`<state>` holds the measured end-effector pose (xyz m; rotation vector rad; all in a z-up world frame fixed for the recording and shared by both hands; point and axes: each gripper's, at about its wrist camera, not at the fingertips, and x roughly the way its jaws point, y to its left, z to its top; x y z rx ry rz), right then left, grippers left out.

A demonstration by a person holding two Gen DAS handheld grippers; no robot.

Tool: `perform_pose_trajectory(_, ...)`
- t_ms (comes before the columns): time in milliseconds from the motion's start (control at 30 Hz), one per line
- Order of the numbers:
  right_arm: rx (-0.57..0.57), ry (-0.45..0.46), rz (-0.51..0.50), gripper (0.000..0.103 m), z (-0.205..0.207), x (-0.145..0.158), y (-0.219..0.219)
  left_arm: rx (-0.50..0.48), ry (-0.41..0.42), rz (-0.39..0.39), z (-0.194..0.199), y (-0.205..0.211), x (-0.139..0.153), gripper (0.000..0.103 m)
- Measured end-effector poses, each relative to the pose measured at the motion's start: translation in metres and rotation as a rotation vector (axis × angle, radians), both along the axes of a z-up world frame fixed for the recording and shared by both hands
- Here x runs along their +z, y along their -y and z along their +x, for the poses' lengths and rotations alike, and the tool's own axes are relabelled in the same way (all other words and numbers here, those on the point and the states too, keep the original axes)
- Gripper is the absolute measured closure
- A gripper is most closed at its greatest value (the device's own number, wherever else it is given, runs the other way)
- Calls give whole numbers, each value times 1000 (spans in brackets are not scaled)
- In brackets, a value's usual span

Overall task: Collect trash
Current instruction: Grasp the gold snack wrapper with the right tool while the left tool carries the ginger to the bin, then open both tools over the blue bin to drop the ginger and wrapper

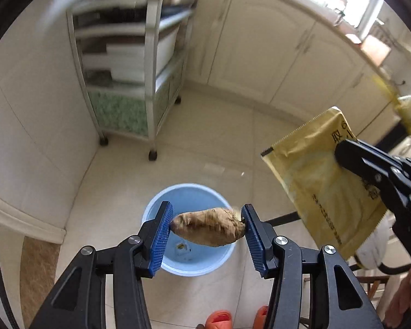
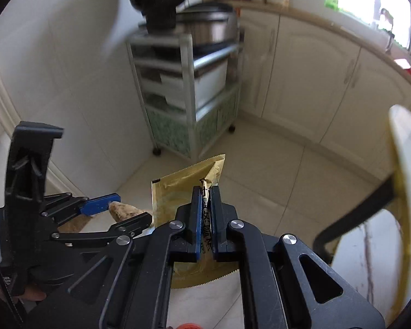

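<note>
Left wrist view: the left tongs (image 1: 207, 229) grasp a brown, dirt-covered root vegetable (image 1: 208, 230) end to end between the two blue ribbed pads (image 1: 161, 240). Each end of the vegetable touches a pad. Directly below the tongs, a light blue bucket (image 1: 222, 260) stands on the tiled floor (image 1: 211, 142); a few small scraps lie on its bottom. To the right of the left tongs, the right tongs (image 1: 342, 155) are clenched on a yellow packet (image 1: 312, 175), which hangs flat with its serrated edges showing, above the floor and just off the bucket's right side. Beyond the tongs, a wheeled shelf cart (image 1: 128, 82) stands against the white wall, beside cream cabinets (image 1: 274, 54). Two orange slippers (image 1: 218, 318) show at the lower edge.

Right wrist view: the right tongs (image 2: 205, 197) are clamped on the yellow packet (image 2: 178, 192), the pads pressed tight on the foil with printed characters between them. The packet extends ahead of and below the fingertips. To the left, the left tongs (image 2: 120, 212) hold the root vegetable (image 2: 123, 209), with one blue pad (image 2: 98, 205) against its end. Ahead stands the shelf cart (image 2: 189, 104) with a rice cooker (image 2: 208, 24) on top. To the right, a pale worktop (image 2: 405, 192) edge with a black chair frame (image 2: 356, 216) enters the picture.
</note>
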<state>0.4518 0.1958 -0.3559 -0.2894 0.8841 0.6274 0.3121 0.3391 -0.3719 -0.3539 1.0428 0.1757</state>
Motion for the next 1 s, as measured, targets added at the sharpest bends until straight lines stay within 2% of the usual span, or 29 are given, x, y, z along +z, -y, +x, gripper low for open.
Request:
perform_pose_trajectory(100,4,-37,-33,97,15,-31,-12,30,-55,-21,14,-5,-22,47)
perform_pose_trajectory(167,9,-66,-39,97,22,-46,-18,71,-81,-50,16,-12,-30,46)
perform_pose_trajectory(267,7,-107,-37,96,31,-65,-22,126,-103,-50,29,-15,-24,45)
perform_pose_trajectory(367,7,-133,-23,95,36,-72,-23,165,-105,-24,22,-18,-15,44)
perform_pose_trajectory(433,0,-147,-11,89,36,-74,-21,181,-97,-6,17,-17,-10,43)
perform_pose_trajectory(500,-15,-149,-7,70,35,-70,-19,193,-88,31,8,-13,1,43)
perform_pose_trajectory(633,-35,-92,2,70,23,-44,-10,210,-52,51,-17,8,30,43)
perform_pose_trajectory(733,-47,-28,11,55,5,-10,1,212,33,79,-41,26,68,42)
perform_pose_trajectory(767,-57,5,7,47,-2,2,5,210,58,94,-47,32,81,42)
perform_pose_trajectory(867,-87,86,64,44,-26,49,28,192,179,150,-71,60,132,31)
perform_pose_trajectory(900,-104,111,76,39,-34,64,38,185,213,161,-79,70,146,28)
perform_pose_trajectory(1000,-151,191,128,25,-62,113,74,150,330,183,-103,106,192,27)
